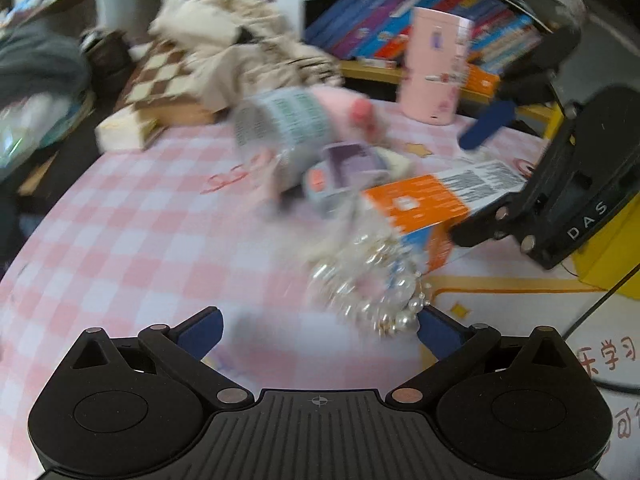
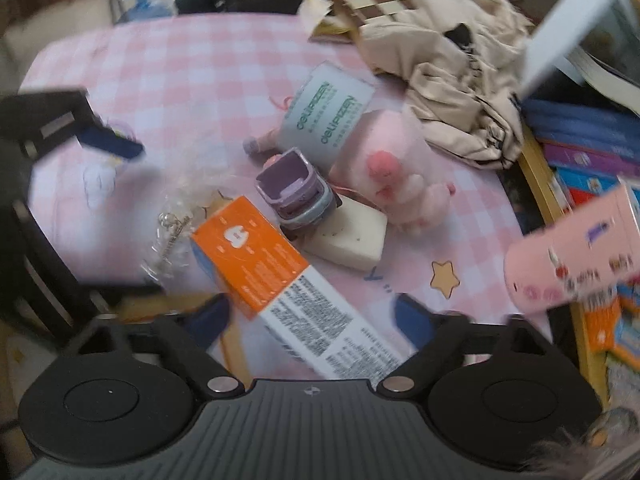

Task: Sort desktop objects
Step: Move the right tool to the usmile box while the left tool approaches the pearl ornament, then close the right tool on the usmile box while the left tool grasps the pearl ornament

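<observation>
- The orange-and-white box (image 2: 280, 280) lies flat on the pink checked tabletop (image 2: 160, 80), and serves as the landmark for everything else
- The right tool (image 2: 308, 316) points down over the white barcoded end of the box; its blue fingers (image 2: 412, 320) stand on either side of that end without pressing it — jaws apart, nothing gripped
- The left tool (image 1: 320, 330) is open and empty, its fingers (image 1: 202, 330) wide apart, sitting just short of the box's orange end
- A clear bag of pearl-like beads (image 1: 372, 280) lies against the orange end of the box, between the box and the left tool; the beads reach that tool's right-hand fingertip, though blur hides whether they touch
- A small purple toy car (image 2: 296, 192) sits just beyond the box, resting partly on a cream block (image 2: 352, 236) beside it
- A pink plush toy (image 2: 396, 172) and a white labelled cylinder (image 2: 328, 116) lie farther out from the box, behind the car
- A pink case (image 2: 576, 248) stands well apart from the box, toward the row of books (image 1: 400, 16)
- Beige crumpled cloth (image 2: 452, 72) and a chequered board (image 1: 160, 72) lie far beyond the box, at the tabletop's back edge
</observation>
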{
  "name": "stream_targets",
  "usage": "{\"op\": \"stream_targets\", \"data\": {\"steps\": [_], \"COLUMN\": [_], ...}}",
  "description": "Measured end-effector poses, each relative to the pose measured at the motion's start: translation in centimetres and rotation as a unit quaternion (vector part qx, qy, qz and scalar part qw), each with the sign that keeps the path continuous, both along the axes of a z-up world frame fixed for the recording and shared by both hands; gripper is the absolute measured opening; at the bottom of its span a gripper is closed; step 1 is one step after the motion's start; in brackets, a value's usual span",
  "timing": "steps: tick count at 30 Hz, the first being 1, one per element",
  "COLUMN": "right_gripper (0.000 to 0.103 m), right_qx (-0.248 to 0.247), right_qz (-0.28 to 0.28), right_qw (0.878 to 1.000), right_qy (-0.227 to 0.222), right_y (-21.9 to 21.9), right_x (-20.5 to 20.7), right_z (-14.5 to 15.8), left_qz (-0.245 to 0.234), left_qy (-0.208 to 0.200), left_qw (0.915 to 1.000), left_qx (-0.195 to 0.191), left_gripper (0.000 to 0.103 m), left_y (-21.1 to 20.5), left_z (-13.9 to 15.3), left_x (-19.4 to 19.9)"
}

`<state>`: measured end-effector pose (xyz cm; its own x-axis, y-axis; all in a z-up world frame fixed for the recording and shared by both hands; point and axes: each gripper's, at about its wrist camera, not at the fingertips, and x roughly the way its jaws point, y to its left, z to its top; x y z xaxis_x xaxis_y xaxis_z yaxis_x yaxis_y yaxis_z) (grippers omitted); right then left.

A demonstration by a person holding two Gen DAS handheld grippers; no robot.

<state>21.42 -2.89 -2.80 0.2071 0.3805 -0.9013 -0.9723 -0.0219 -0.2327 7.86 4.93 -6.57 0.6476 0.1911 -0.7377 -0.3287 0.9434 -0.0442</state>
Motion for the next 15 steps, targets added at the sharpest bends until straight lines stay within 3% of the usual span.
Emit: {"op": "stream_targets", "data": {"steps": [1,6,10,12,15], "right_gripper": [0.067,0.057,0.045,0.043,0.041], "right_qx": [-0.008,-0.017,-0.015,-0.011,-0.007], "right_qz": [0.011,0.038,0.022,0.009,-0.033], "right_qw": [1.0,0.999,0.999,0.998,0.995], "right_qy": [0.001,0.005,0.044,0.067,0.091], "right_y": [0.2,0.6,1.1,1.2,1.0], "right_x": [0.1,-0.4,-0.7,-0.9,-1.2], "right_z": [-0.2,-0.8,-0.4,-0.2,0.1], "left_qz": [0.009,0.03,-0.034,-0.063,-0.077], "left_qy": [0.001,-0.009,-0.013,0.01,0.026], "left_qw": [0.9999,0.9993,0.9993,0.9973,0.9958], "left_qx": [-0.004,-0.023,0.013,0.035,0.04], "left_gripper": [0.102,0.094,0.084,0.059,0.043], "left_y": [0.4,1.6,-0.1,-1.1,-1.5], "left_z": [0.0,0.7,1.0,0.6,0.1], "left_x": [-0.3,-1.4,-0.3,0.7,1.4]}}
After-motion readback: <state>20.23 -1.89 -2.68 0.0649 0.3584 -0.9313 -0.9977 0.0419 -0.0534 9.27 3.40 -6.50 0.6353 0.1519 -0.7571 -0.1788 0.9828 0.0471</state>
